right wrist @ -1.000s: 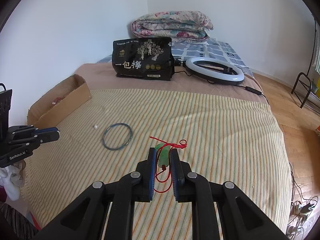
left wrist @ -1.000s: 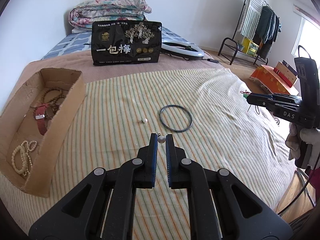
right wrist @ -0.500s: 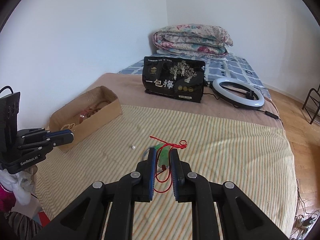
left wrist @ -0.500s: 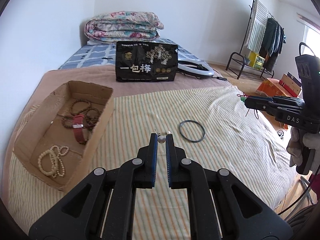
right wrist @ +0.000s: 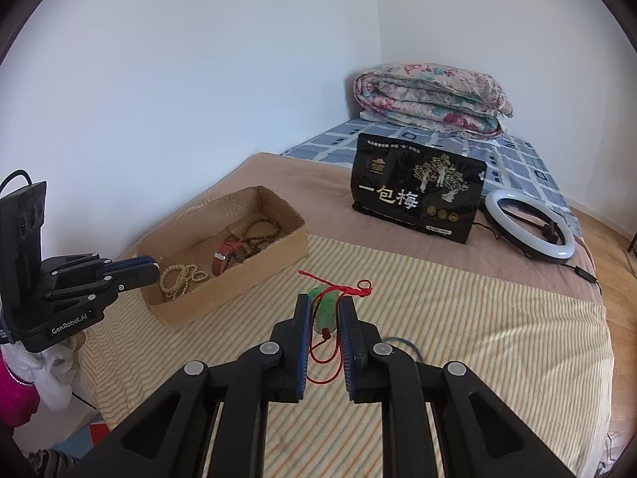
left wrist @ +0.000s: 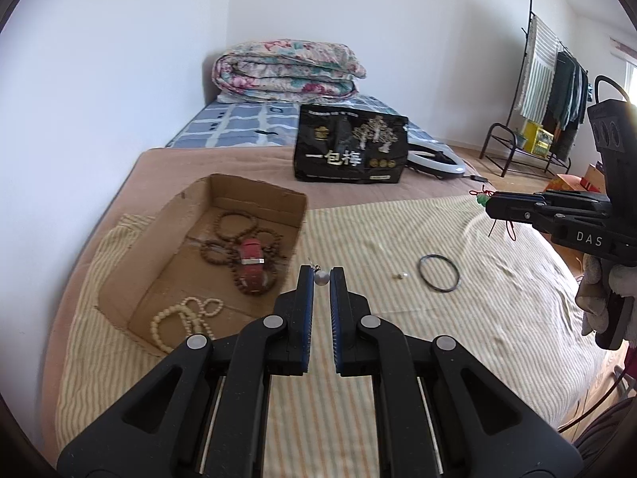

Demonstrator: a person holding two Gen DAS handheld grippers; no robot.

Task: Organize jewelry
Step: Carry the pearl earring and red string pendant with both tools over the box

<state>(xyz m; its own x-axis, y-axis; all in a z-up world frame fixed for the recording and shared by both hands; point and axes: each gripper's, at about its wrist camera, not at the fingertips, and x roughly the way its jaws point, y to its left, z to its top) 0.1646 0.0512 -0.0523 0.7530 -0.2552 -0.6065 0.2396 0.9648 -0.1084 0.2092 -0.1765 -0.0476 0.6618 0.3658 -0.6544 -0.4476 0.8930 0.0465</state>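
Both grippers have swung toward the cardboard box (left wrist: 254, 199) since a second ago. The left gripper (left wrist: 321, 279) stays clamped on a pearl earring (left wrist: 321, 277), now level with the box's near corner. The right gripper (right wrist: 323, 310) keeps squeezing a green pendant (right wrist: 326, 308) on red cord. Only the left view shows the second earring (left wrist: 400, 276) and black ring (left wrist: 438, 277) lying on the striped sheet (left wrist: 398, 338) right of the box

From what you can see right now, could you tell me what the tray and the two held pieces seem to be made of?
Tray: plain brown corrugated cardboard, matte, with torn edges. Bead in the left hand-held gripper: glossy, likely pearl or imitation. Pendant in the right hand-held gripper: translucent green, jade-like or glass, on red cord.
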